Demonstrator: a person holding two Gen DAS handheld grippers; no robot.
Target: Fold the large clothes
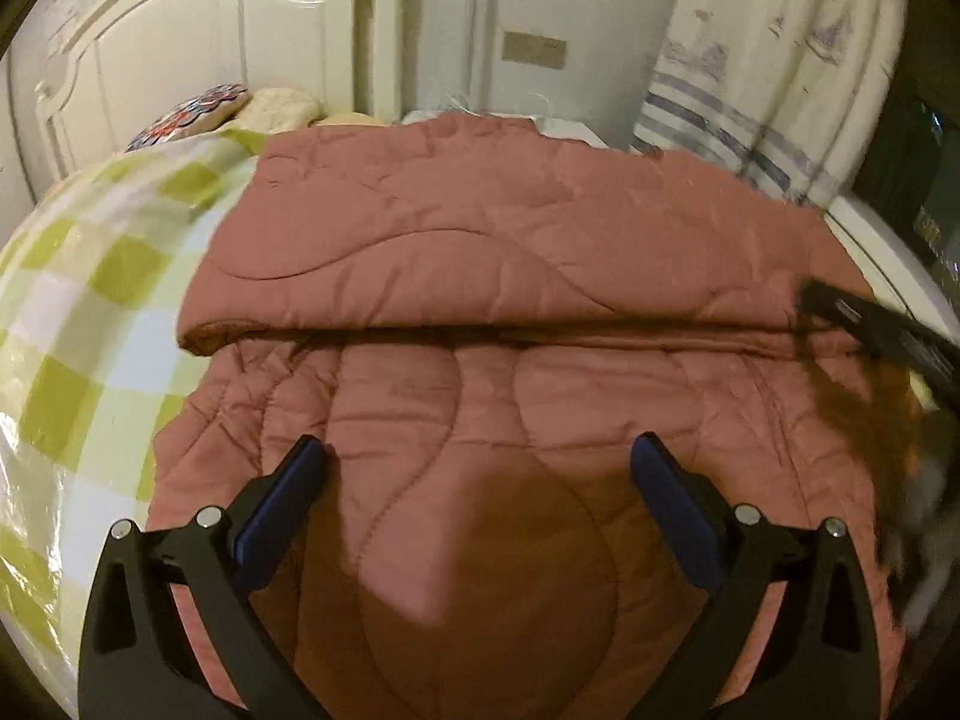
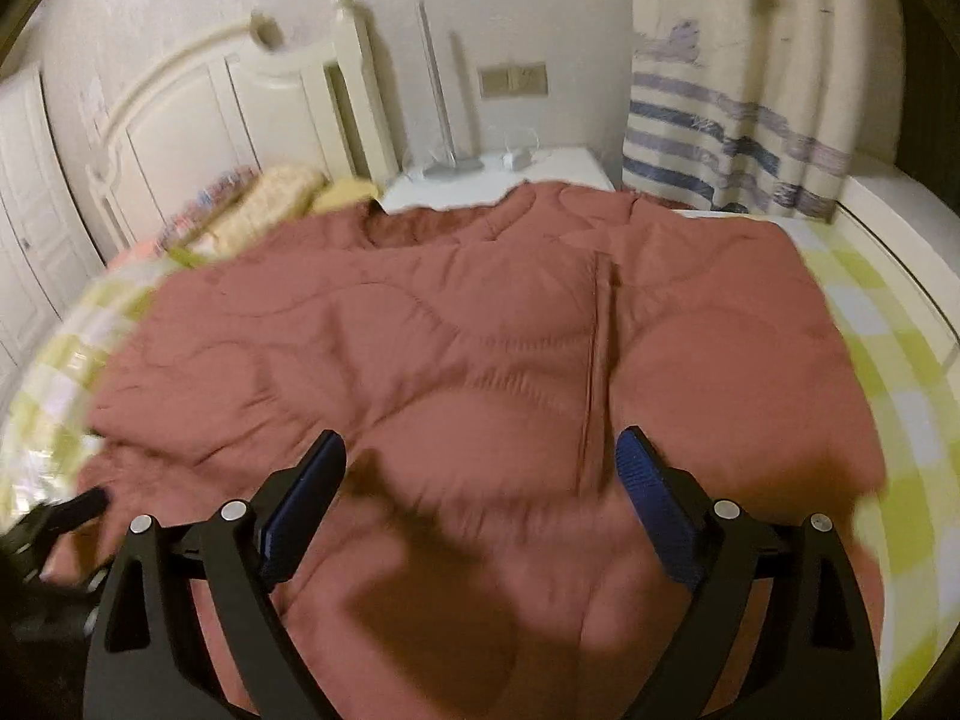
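The bed (image 2: 870,324), in a green-and-white checked sheet, carries everything else. On the bed lies a dusty-pink quilt (image 1: 510,240), spread across most of the sheet; in the left wrist view its far part is doubled back over the near part, with a thick rolled fold running across the quilt. Beyond the quilt stands a cream headboard (image 2: 240,114), with pillows (image 2: 264,198) at its foot, and beside the headboard a white nightstand (image 2: 540,174) and a striped curtain (image 2: 732,138). Over the quilt's near part the left tool (image 1: 480,462) hangs with its blue pads wide apart and nothing between them. The right tool (image 2: 480,456) hangs likewise over the quilt, pads spread and empty.
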